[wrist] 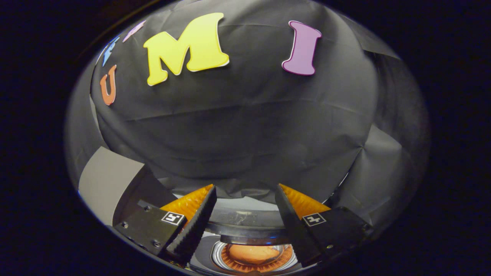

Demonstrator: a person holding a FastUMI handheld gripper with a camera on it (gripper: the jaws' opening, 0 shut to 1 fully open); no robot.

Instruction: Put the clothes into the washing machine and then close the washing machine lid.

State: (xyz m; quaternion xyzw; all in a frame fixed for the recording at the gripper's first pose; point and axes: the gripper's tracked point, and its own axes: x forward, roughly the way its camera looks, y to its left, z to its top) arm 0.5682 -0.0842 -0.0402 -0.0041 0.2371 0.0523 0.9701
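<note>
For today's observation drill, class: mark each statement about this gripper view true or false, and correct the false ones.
1. The gripper is open with nothing between its fingers. True.
2. An orange garment lies in the drum. True.
3. The fingers are pinching the garment. False: it lies below the gap between them, untouched.
4. The lid covers the drum opening. False: the opening is uncovered; the lid stands up behind it.
5. A grey box sits beside one finger. True.

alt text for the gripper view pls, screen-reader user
The gripper, fingers apart and holding nothing, hangs above a small washing machine with its lid raised. Below, between the fingers, an orange cloth lies inside the drum. Black booth wall beyond.
</note>
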